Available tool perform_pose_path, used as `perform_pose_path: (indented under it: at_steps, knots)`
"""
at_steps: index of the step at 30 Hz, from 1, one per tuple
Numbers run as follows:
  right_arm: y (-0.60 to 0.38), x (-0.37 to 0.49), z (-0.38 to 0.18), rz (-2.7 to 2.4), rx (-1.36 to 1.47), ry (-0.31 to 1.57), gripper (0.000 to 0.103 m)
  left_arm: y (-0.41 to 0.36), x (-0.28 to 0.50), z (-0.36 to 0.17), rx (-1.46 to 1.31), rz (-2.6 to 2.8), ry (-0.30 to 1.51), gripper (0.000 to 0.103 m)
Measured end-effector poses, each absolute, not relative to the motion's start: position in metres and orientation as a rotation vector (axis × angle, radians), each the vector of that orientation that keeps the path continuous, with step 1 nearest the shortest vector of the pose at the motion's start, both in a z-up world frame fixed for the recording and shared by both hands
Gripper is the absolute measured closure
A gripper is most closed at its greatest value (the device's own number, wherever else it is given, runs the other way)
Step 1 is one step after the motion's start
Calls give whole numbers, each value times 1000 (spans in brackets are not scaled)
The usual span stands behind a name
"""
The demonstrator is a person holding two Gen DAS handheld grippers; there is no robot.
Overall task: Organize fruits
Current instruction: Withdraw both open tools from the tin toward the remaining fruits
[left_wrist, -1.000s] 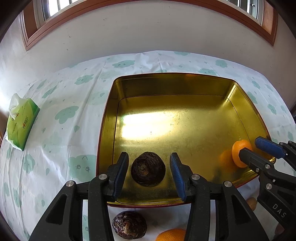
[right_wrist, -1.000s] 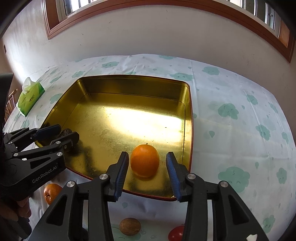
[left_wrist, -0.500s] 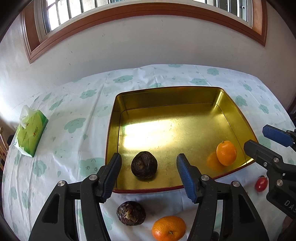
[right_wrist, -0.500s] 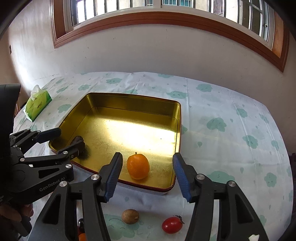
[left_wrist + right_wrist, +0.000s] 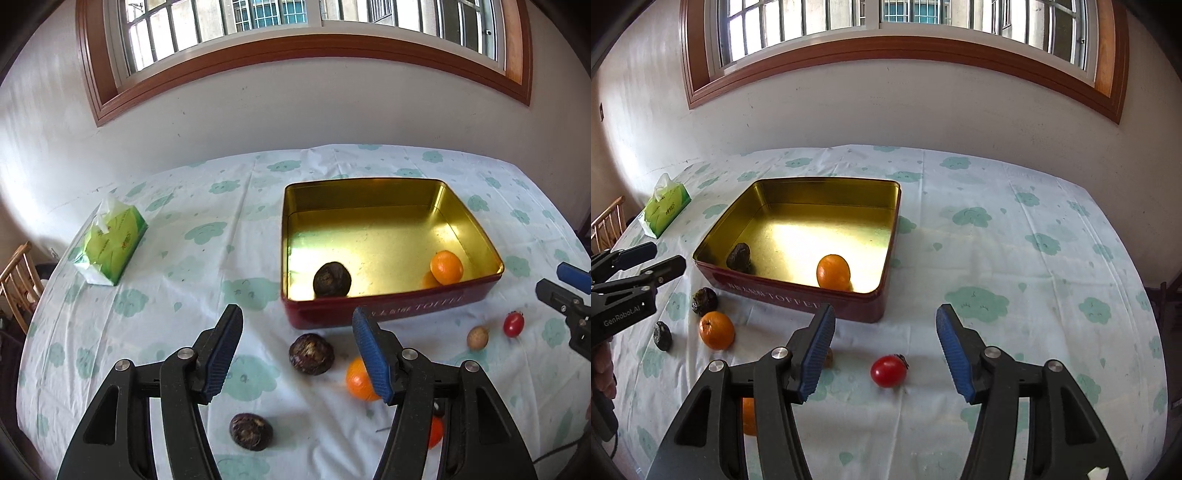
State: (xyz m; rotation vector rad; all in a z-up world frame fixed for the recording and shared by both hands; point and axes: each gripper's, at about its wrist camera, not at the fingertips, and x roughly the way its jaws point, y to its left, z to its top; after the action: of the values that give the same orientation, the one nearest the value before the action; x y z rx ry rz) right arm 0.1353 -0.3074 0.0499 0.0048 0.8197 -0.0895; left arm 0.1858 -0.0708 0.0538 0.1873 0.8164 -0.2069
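Round orange fruit (image 5: pixel 446 266) and dark wrinkled fruit (image 5: pixel 331 279) lie in gold-lined red tin (image 5: pixel 391 310), centre frame; left tool (image 5: pixel 295 350) and right tool (image 5: pixel 884 347) both wide, empty, above loose fruit on worktop (image 5: pixel 1015 258).

Green tissue pack (image 5: pixel 112 245): lying near the table's far left corner, white tissue sticking up from its top. Cloud-print tablecloth (image 5: pixel 1015 258): covering the whole table. Wooden chair (image 5: pixel 16 280): showing partly beyond the left edge. Wood-framed window (image 5: pixel 886 33): letting daylight in above the white wall (image 5: pixel 258 110).
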Motion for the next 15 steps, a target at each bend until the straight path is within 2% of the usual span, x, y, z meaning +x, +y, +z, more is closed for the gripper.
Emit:
perform_pose_path:
  at_steps: [15]
  knots:
    - [-330, 76, 7, -141, 50, 903, 49, -5, 132, -4, 156, -106, 931, 40]
